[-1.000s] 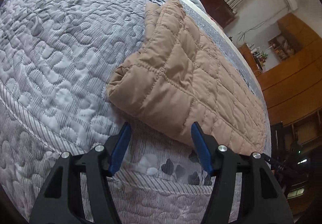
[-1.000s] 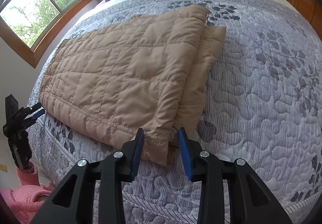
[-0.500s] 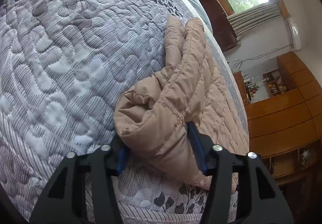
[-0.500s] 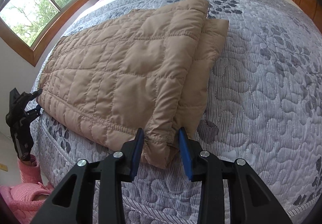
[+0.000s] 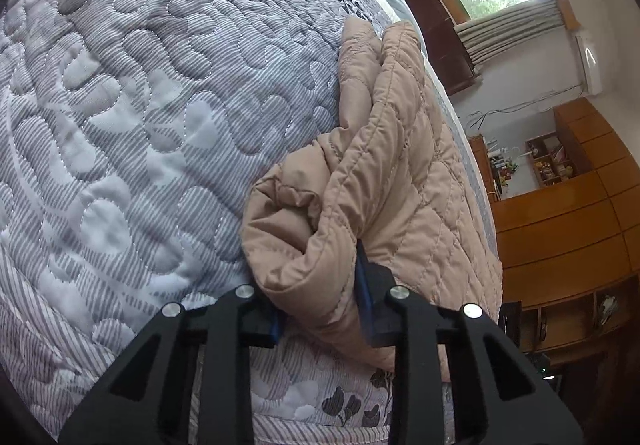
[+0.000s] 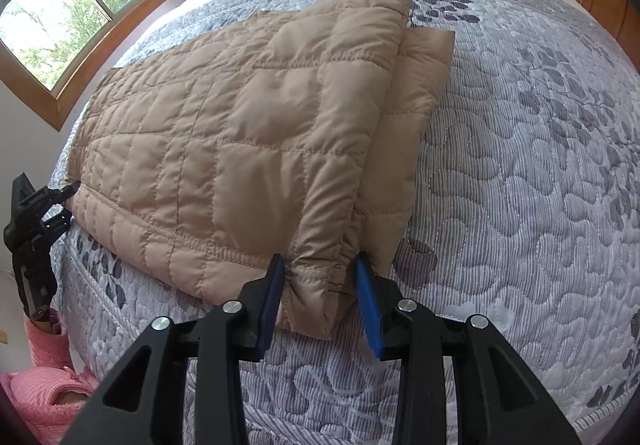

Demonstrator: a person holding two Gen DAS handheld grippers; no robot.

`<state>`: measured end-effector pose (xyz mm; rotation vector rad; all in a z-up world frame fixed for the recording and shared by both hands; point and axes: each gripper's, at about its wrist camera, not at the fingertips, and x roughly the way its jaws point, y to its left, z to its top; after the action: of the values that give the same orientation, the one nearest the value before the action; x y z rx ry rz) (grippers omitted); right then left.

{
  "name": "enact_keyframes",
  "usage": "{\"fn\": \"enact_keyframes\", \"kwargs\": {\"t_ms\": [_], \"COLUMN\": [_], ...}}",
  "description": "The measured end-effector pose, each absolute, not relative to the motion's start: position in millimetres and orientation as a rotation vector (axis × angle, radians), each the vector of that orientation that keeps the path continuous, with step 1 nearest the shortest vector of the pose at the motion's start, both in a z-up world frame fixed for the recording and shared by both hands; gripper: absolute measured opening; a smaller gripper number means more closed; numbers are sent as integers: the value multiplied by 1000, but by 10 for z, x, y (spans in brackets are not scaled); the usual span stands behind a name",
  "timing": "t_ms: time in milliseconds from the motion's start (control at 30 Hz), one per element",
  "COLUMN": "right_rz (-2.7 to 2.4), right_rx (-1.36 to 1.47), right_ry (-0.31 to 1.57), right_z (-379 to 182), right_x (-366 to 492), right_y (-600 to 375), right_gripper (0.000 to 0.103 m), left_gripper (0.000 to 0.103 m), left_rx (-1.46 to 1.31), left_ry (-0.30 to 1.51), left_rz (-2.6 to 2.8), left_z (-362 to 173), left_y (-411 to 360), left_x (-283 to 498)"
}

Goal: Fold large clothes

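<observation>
Pinching jacket [image 5: 384,205] corners, left gripper [image 5: 320,309] bunching, right gripper [image 6: 320,293] flat

I can read no text, label, brand or number in either wrist view; the items on the far shelves [image 5: 550,161] are too small and blurred for me to make out any lettering.

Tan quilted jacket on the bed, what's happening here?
A person is folding the tan quilted jacket on the grey bedspread, one handheld gripper at each near corner. The right gripper is clamped on its corner. The left gripper has just been closing on the bunched opposite corner, fabric between its pads.
</observation>
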<state>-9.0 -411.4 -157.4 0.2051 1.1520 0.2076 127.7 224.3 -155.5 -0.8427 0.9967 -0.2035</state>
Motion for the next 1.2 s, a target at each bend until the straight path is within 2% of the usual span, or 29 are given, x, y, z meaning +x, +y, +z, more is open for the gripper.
{"fn": "enact_keyframes", "kwargs": {"t_ms": [200,267,467,867,1200], "right_rz": [202,200,198,172,165], "right_rx": [216,227,255,266,270], "right_ry": [1132,1130,1151,1171,1175], "right_z": [-1580,-1583,-1563,-1500,-1504], "right_x": [-101,-124,-138,-105,-120], "right_y": [-4107,-4125,-4183,-4218,-4173], "right_gripper": [36,36,36,36,36], "left_gripper": [22,15,11,11,11], "left_rx": [-835,-801,-718,-414,-236], "left_ry": [978,951,850,655,662], "left_rz": [-210,-205,-234,-462,-672], "left_z": [-1554,-1468,-1088,-77,132], "left_y": [2222,2185,2088,1263,396], "left_x": [1297,1260,1180,1036,1019]}}
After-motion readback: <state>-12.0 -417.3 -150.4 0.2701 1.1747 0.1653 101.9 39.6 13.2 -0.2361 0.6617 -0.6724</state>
